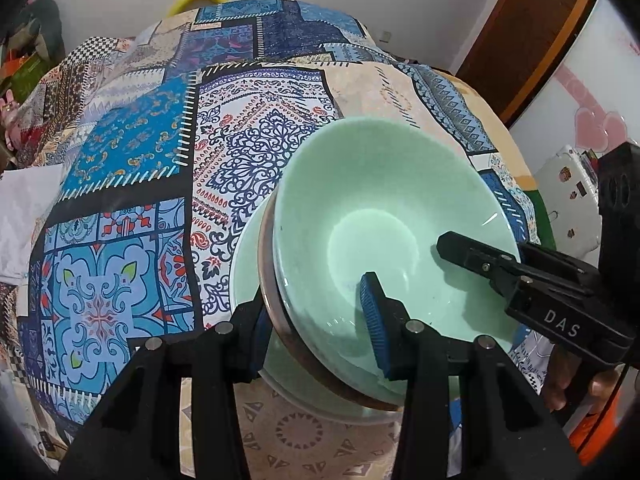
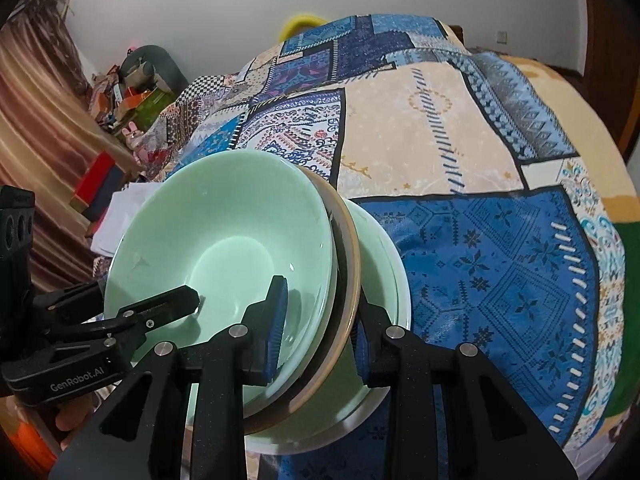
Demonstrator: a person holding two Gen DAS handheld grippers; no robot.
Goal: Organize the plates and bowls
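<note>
Left gripper (image 1: 316, 328): lower centre of the left wrist view; clamped across the stack's near rim, one pad inside the top bowl, the other outside the lowest dish.
Right gripper (image 2: 320, 332): lower centre of the right wrist view; clamped across the opposite rim in the same manner.
Stack: a green bowl (image 1: 384, 232) nested on a brown-rimmed plate (image 1: 269, 280), itself seated in a larger green dish (image 2: 384, 264); centre right in the left view, centre left in the right view.
Contents: the top bowl appears empty (only glaze highlights show).
Support: whether the stack rests on the cloth or hangs just above it cannot be told.
Risk: the pieces sit tilted between two separate grips; uneven lifting or a loosened pad would probably let the glazed pieces slide apart and chip.
Patchwork cloth (image 1: 132, 148): covers the worktop beyond the stack.
Background: white wall, upper frame.
</note>
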